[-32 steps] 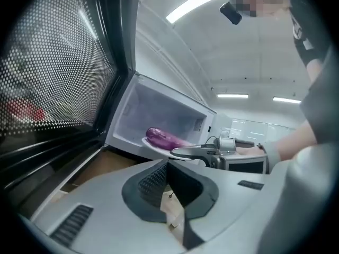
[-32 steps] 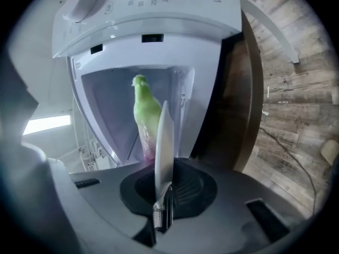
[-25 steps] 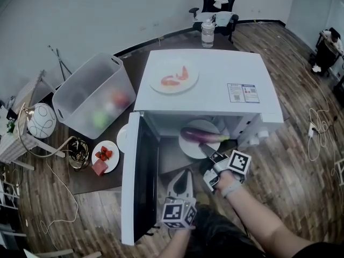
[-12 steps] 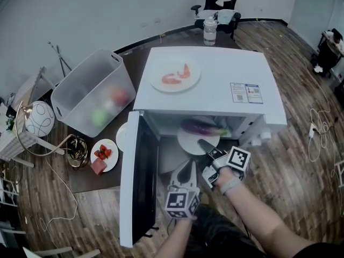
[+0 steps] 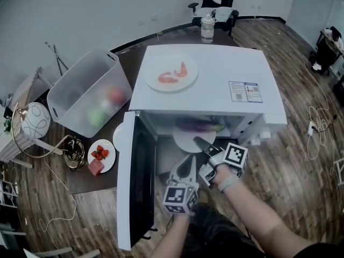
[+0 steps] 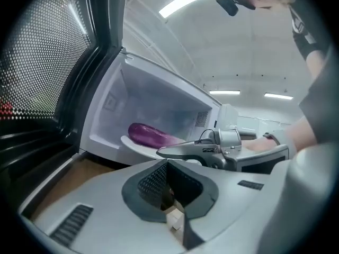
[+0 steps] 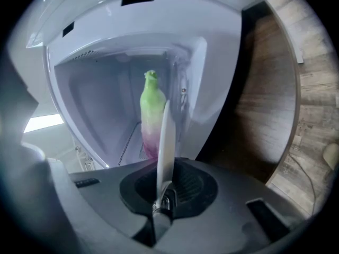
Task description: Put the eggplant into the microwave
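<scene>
The microwave (image 5: 215, 85) door (image 5: 134, 181) is swung open at left, with the left gripper (image 5: 187, 159) held before the opening, jaws together and empty. The eggplant (image 5: 196, 125) is laid on a plate (image 5: 184, 139) inside. The plate's rim is pinched by the right gripper (image 5: 200, 142), whose jaws have just been opening.

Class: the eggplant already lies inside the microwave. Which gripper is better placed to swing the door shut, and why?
Probably the left gripper: empty, jaws together, beside the open door. The right gripper has the plate rim between jaws that have just been opening.
</scene>
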Action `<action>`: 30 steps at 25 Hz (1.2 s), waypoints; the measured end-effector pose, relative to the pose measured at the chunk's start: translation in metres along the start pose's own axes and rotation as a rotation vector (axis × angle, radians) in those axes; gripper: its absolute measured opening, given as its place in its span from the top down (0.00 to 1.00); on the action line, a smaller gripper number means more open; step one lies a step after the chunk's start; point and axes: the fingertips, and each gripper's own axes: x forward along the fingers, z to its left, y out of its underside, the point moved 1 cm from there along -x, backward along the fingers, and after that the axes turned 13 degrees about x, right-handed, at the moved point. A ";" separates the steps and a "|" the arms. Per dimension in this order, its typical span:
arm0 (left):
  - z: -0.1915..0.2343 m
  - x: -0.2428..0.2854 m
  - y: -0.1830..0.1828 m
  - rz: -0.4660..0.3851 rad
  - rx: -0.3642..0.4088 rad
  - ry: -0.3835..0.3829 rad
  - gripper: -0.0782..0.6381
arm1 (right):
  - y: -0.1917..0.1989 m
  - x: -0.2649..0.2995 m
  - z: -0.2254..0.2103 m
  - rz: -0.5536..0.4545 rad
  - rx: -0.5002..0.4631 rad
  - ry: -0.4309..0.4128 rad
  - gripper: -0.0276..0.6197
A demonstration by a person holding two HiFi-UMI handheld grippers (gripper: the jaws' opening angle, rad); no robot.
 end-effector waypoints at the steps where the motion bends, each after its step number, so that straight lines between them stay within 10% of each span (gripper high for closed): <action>1: 0.001 0.000 0.001 0.001 0.001 -0.002 0.89 | 0.000 0.001 0.000 0.005 -0.007 0.003 0.93; 30: 0.002 0.011 -0.001 -0.004 -0.024 -0.007 0.89 | 0.009 -0.017 0.011 0.146 -0.271 0.046 0.80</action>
